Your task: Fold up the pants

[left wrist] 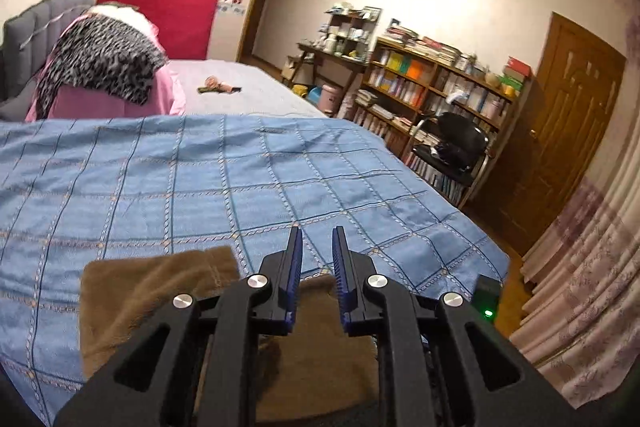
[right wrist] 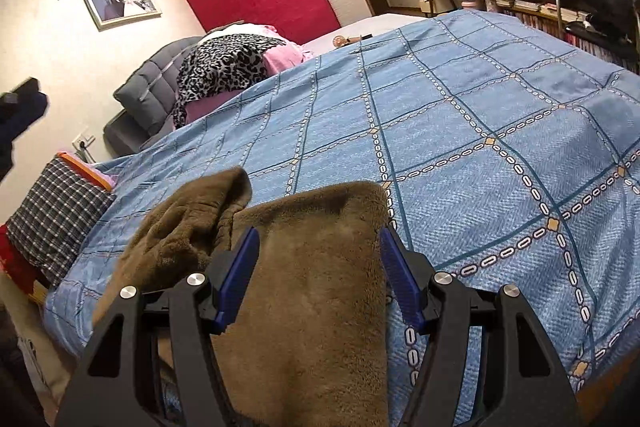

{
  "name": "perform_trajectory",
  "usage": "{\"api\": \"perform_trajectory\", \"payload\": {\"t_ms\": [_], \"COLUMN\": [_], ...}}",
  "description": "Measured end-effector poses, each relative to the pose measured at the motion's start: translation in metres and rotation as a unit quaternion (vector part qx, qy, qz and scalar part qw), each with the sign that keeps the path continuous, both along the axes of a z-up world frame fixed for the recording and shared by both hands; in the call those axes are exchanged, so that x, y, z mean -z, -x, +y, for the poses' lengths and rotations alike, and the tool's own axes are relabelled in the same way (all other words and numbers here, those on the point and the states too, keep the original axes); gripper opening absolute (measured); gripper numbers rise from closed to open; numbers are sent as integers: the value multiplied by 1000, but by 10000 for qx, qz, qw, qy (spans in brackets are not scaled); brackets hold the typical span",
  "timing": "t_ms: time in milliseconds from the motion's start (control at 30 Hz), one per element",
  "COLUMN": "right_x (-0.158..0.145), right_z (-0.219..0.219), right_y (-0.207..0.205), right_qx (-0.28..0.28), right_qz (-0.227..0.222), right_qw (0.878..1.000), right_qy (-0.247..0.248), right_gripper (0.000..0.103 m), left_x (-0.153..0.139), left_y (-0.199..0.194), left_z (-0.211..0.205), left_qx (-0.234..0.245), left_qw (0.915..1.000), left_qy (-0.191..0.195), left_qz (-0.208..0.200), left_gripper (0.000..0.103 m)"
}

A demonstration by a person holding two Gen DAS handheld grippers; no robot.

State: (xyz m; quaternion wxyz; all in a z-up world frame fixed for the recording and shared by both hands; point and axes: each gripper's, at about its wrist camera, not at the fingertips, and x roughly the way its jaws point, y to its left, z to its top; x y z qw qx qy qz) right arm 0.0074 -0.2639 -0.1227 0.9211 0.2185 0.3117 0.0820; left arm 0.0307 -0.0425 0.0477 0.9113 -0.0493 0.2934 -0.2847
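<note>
Brown fleece pants (right wrist: pixel 312 291) lie on the blue checked bedspread (right wrist: pixel 480 131) near the bed's front edge, one leg flat and the other rumpled (right wrist: pixel 188 219) to its left. My right gripper (right wrist: pixel 318 235) stands open astride the flat leg. Both blue pads (right wrist: pixel 240 267) show their inner faces, and the cloth between them is not bunched. In the left wrist view the pants (left wrist: pixel 160 291) run under my left gripper (left wrist: pixel 317 231), whose fingers stand nearly together with nothing between the tips. In the right wrist view that gripper is a dark blur (right wrist: pixel 20 103) at the far left, raised above the bed.
A grey headboard (left wrist: pixel 36 27) with leopard-print and pink bedding (left wrist: pixel 100 67) stands at the far left. A small object (left wrist: pixel 218 85) lies on the grey sheet beyond. Bookshelves (left wrist: pixel 432 87), a black chair (left wrist: pixel 456 143) and a wooden door (left wrist: pixel 568 131) line the right. A checked cushion (right wrist: pixel 56 219) sits by the bed's left edge.
</note>
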Motion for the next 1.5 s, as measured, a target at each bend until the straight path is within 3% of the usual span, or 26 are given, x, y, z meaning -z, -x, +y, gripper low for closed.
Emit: {"api": "perform_trajectory", "payload": {"t_ms": [333, 433, 500, 567, 867, 1033, 1333, 1500], "right_x": [3, 5, 7, 9, 28, 30, 34, 26], "right_z": [16, 23, 29, 34, 71, 86, 100, 107], "right_y": [-26, -41, -51, -59, -100, -104, -104, -107], "right_qx": [-721, -927, -980, -1014, -1236, -1341, -1519, -1623], "right_qz": [354, 576, 746, 845, 1330, 1353, 1463, 1393], "right_qw": [9924, 9844, 9788, 9756, 9657, 9662, 9629, 9668], "right_qy": [-929, -1380, -1637, -1757, -1857, -1739, -1683, -1400], "right_gripper": [65, 76, 76, 76, 76, 77, 64, 39], "left_x": [32, 48, 56, 61, 99, 114, 118, 120], "left_y": [-18, -21, -22, -23, -33, -37, -43, -44], "left_z": [73, 89, 98, 104, 128, 144, 157, 154], "left_qx": [-785, -899, -951, -979, -1090, -1163, -1235, -1207], "left_qw": [9950, 9924, 9911, 9904, 9851, 9815, 9788, 9786], "left_qy": [218, 279, 325, 355, 268, 333, 439, 397], "left_qz": [571, 789, 870, 908, 1300, 1482, 1575, 1621], "left_gripper": [16, 19, 31, 55, 56, 56, 57, 57]}}
